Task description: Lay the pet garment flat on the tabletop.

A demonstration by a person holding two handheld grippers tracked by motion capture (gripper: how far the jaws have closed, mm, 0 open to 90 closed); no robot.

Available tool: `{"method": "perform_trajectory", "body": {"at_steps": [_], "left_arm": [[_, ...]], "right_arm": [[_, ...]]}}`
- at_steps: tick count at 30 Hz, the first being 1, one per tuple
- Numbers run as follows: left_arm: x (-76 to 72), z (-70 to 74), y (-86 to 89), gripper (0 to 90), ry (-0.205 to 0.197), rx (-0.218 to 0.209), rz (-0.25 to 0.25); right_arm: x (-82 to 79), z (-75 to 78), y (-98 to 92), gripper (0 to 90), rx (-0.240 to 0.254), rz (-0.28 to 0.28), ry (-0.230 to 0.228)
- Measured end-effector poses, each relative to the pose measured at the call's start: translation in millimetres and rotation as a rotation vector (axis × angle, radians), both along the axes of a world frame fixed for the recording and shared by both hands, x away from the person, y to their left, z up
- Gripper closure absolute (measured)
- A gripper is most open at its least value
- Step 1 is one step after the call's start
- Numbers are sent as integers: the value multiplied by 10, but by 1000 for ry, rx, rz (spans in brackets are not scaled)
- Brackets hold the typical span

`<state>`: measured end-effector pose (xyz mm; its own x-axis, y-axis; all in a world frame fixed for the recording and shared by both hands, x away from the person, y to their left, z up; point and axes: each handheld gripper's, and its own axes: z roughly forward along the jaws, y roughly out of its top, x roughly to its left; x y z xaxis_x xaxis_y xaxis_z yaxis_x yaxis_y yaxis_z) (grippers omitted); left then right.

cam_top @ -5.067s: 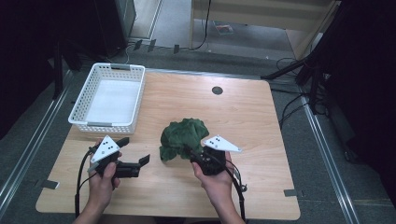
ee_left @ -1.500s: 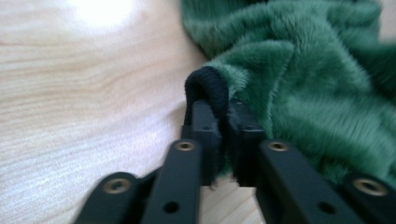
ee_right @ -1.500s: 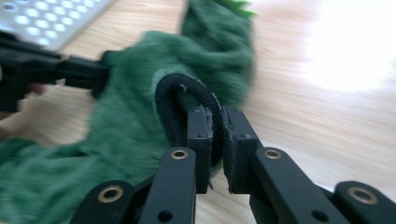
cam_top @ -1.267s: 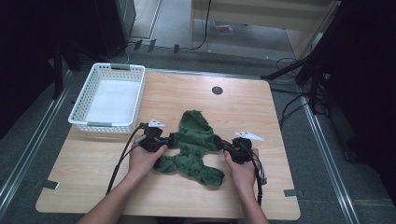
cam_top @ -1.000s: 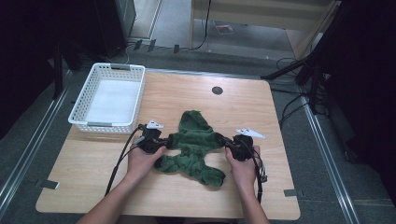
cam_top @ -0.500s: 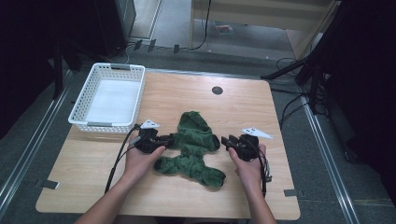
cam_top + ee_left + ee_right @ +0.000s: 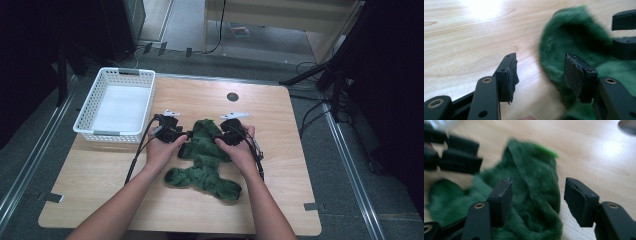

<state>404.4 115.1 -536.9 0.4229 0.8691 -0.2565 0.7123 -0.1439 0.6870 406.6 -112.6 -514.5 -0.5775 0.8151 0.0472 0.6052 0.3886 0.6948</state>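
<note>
While the green fuzzy garment [image 7: 206, 157] lies spread out near the middle of the counter [image 7: 295, 165], you look to be partway through arranging or folding it: it is laid flat with a rumpled lower part toward you, but no tidy fold shows yet, and the white basket [image 7: 119, 106] at the far left corner holds none of it. Your left tongs [image 7: 181, 136] have just been opening and stand apart, one jaw over bare wood and the other above the garment's edge, with nothing clamped. Your right tongs [image 7: 220, 139] have also just been opening; the cloth lies under and between the jaws, but the pads do not press on it. I judge a fresh grip on the upper part comes next, then folding. The counter is pale wood with a small round dark hole [image 7: 232, 96] near its far edge. Around it run a grey floor, cables and dark stands.
</note>
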Motion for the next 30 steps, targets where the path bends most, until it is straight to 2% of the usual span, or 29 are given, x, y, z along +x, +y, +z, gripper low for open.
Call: {"method": "perform_trajectory", "body": {"at_steps": [2,3,5,7,9,10,11,12,13,14,16,17,18,20,21,22,23,24,25,26,27,28,29,30], "left_arm": [[45,-26,0,445,7,-10,2],[59,-30,-3,444,3,-17,7],[84,-28,-13,445,6,-17,0],[104,-27,-40,443,-1,-24,-12],[122,-16,-77,443,-13,-33,-34],[128,-11,-105,443,-23,-39,-42],[128,-11,-105,444,-23,-39,-42],[133,0,-170,446,-39,-37,-64],[135,1,-209,469,-47,-18,-73],[135,-2,-242,524,-52,12,-88],[121,-3,-297,751,-51,65,-118],[116,1,-309,851,-68,103,-132],[115,21,-307,893,-96,131,-130],[110,77,-280,900,-148,150,-101],[107,123,-249,900,-184,162,-73],[106,143,-231,900,-201,162,-59],[103,153,-222,900,-219,173,-39],[100,150,-215,900,-228,198,-38],[108,124,-215,900,-221,213,-51],[119,87,-216,900,-193,213,-73],[119,55,-216,897,-173,215,-93],[112,32,-219,879,-160,223,-105],[102,25,-212,836,-149,223,-111],[92,35,-188,770,-146,193,-128]], "right_arm": [[50,-62,-51,468,-77,-45,6],[73,-65,-115,499,-77,-87,10],[104,-48,-267,538,-34,-174,9],[122,-34,-389,541,-2,-212,15],[107,-20,-443,533,69,-180,17],[98,-19,-440,526,87,-155,15],[87,-22,-422,520,95,-129,16],[77,-30,-394,515,102,-103,21],[69,-43,-362,524,100,-86,27],[69,-62,-335,573,84,-76,20],[80,-102,-307,771,65,-59,28],[90,-119,-313,859,70,-53,31],[99,-122,-328,881,73,-62,29],[113,-90,-362,891,84,-75,-25],[99,-54,-374,892,96,-75,-73],[76,-14,-388,892,122,-46,-135],[57,1,-387,891,125,-36,-157],[49,-3,-382,887,101,-40,-170],[59,-40,-385,873,84,-47,-151],[81,-93,-390,843,75,-52,-102],[103,-141,-408,797,46,-66,-66],[117,-166,-444,734,42,-86,-37],[131,-175,-493,646,70,-103,-10],[146,-175,-548,581,107,-115,31]]}}
